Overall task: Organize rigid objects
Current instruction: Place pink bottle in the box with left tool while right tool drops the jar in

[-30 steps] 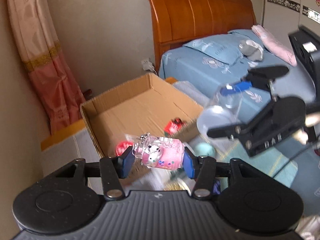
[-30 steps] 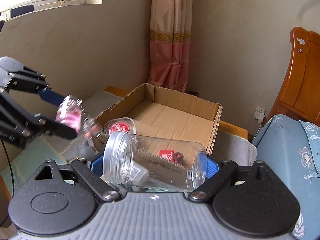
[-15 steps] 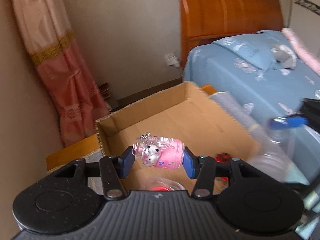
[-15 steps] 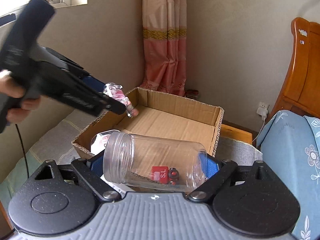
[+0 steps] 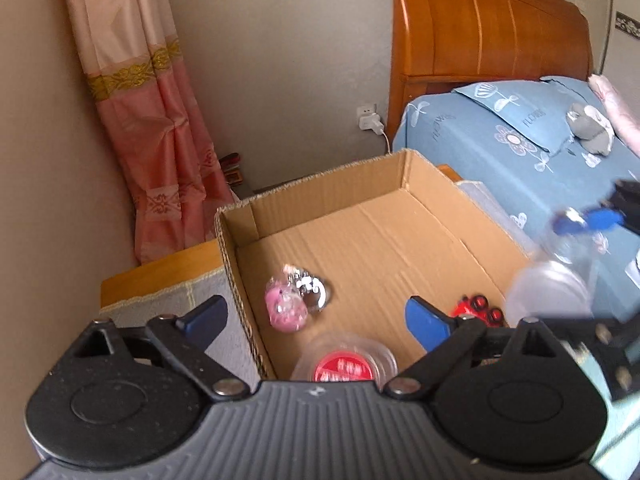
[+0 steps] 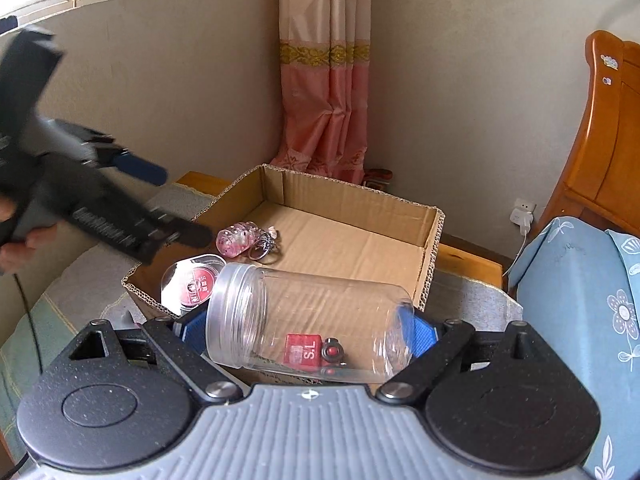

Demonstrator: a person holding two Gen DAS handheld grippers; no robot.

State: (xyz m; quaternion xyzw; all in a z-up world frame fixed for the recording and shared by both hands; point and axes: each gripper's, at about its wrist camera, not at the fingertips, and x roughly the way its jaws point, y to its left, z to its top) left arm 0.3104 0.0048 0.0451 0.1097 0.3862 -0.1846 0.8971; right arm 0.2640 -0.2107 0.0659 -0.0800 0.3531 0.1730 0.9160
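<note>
The left gripper (image 5: 316,316) stood with fingers spread and empty over the cardboard box (image 5: 400,184); the pink keychain charm (image 5: 286,308) lay on the box floor. The right gripper (image 6: 308,332) clamped a clear plastic jar (image 6: 308,320) sideways at the near edge, evidently for boxing next.

Pink charm (image 5: 286,307) w/ metal ring lies on box (image 5: 404,224) floor, near left wall. Clear lidless jar (image 6: 308,330) on its side, clamped at both ends, above box's near edge.
</note>
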